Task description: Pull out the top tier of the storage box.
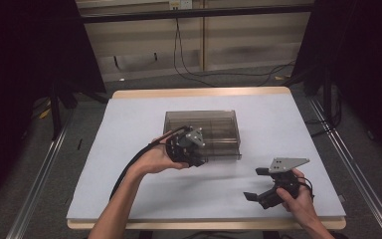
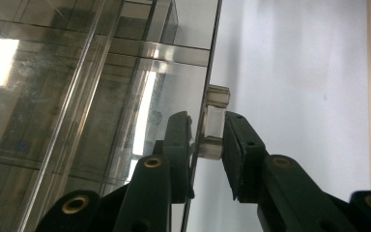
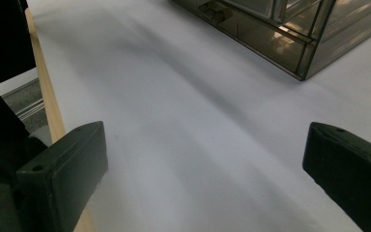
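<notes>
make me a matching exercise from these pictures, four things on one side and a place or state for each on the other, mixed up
Things:
1. left hand-held gripper
2. right hand-held gripper
3. clear box
4. small clear handle

Places or states:
A. stands in the middle of the table
B. jaws wide apart over bare table, holding nothing
C. sticks out from the box's front panel
D. jaws closed on the handle

Pairs: 1-D, 2-B, 3-A, 4-C
</notes>
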### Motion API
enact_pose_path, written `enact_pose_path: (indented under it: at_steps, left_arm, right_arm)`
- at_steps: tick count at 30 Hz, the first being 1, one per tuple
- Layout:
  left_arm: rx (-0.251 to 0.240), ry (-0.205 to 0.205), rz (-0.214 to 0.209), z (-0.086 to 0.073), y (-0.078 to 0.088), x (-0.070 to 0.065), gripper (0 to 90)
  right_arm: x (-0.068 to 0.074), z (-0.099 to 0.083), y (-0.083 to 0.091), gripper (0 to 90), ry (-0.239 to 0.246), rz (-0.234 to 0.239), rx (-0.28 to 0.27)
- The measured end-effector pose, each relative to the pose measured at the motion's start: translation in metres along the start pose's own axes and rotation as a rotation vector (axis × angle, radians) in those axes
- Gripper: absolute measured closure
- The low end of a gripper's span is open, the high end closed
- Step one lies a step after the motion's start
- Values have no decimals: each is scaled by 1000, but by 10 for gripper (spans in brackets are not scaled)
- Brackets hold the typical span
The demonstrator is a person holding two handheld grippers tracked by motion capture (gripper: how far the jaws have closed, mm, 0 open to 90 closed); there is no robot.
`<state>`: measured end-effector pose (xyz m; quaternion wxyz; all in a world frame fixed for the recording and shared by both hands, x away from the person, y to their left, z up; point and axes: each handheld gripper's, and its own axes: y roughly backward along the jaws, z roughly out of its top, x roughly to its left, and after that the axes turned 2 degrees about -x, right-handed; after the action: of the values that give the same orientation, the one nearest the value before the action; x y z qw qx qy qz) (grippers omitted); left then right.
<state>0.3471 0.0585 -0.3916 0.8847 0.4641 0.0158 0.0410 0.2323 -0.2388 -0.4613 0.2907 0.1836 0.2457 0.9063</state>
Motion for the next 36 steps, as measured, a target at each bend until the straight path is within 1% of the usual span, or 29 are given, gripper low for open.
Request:
enact_pose_path:
  at_steps: [7,8,9,13,16,20,22,24,25,26,30,31,32,34,35,36]
  left_arm:
    - [2,5,-6,0,0,-2,733]
    - [11,-14,-6,0,1,-1,734]
    - [12,-4,-8,0,1,-2,734]
    - [10,-2,-18,0,0,-4,738]
    - [14,-11,-23,0,1,-4,739]
    - [11,-2,-27,0,1,-4,739]
    - [22,-13,-35,0,1,-5,743]
    - [24,-9,-41,1,1,-7,745]
    - [26,-15,-39,1,1,-7,746]
    - [22,1,-40,1,0,-9,747]
    - [30,1,-38,2,0,-11,747]
    - [48,-28,-43,3,1,-9,748]
    - [36,-15,-46,2,1,-11,749]
    - [42,-17,-50,2,1,-11,750]
    - [40,-9,-55,1,1,-12,749]
    - [41,-15,-59,1,1,-11,747]
  right_arm:
    - [0,0,0,19,-1,1,0]
    - [0,0,0,18,-1,1,1]
    - [0,0,0,18,0,1,1]
    - [0,0,0,19,0,0,-2]
    - [0,0,0,19,0,0,-2]
    - [0,0,0,18,0,0,-2]
    - [0,0,0,19,0,0,-2]
    - [0,0,0,19,0,0,-2]
    - [0,0,0,19,0,0,-2]
    - [0,0,0,18,0,1,-2]
    - [0,0,1,18,1,1,-2]
    - [0,0,1,18,1,1,-2]
    - [0,0,1,18,1,1,-2]
    - [0,0,1,18,2,1,-3]
    - [0,0,1,18,1,1,-2]
    - [0,0,1,18,1,1,-2]
